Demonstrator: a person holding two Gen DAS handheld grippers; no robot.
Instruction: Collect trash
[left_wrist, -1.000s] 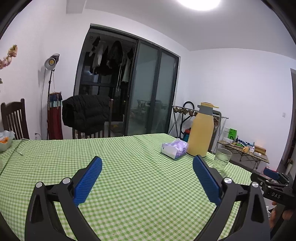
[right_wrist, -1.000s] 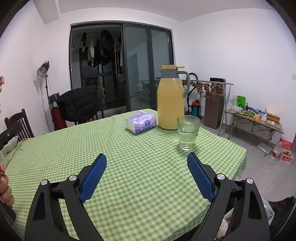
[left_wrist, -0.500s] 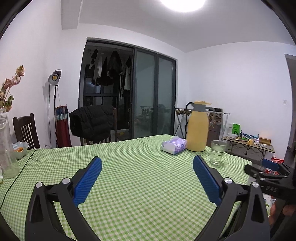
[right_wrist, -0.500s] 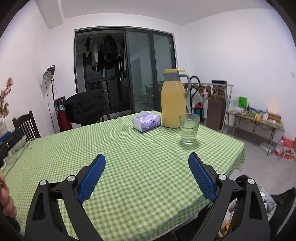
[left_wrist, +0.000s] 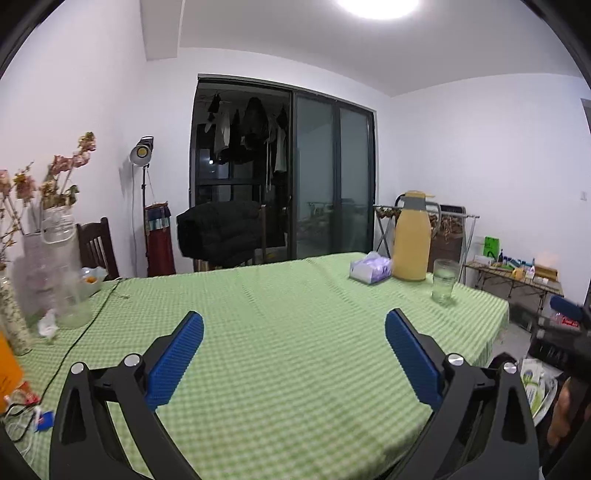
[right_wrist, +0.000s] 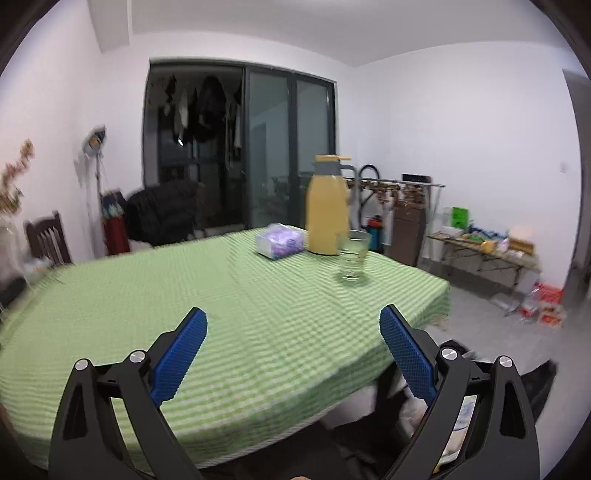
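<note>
Meanwhile both grippers are backing away from the table (left_wrist: 295, 369), so more of the green checked cloth is showing than a second ago, along with things at its left end that were out of frame: a vase of dried flowers (left_wrist: 55, 236) and a small crumpled white scrap (left_wrist: 47, 325) at its foot (probably a tissue, though it is too blurred to be sure). The left gripper (left_wrist: 294, 347) is standing wide open with nothing between its blue pads. The right gripper (right_wrist: 293, 345) is likewise released and empty, its jaws having just been opening a little further. Below the right end of the table, wrappers are lying in what looks like a bag (left_wrist: 535, 384), which I take to be the trash collected so far. The yellow jug (right_wrist: 328, 210), glass (right_wrist: 352, 258) and tissue pack (right_wrist: 280, 240) are sitting untouched. That white scrap looks the likeliest next target.
</note>
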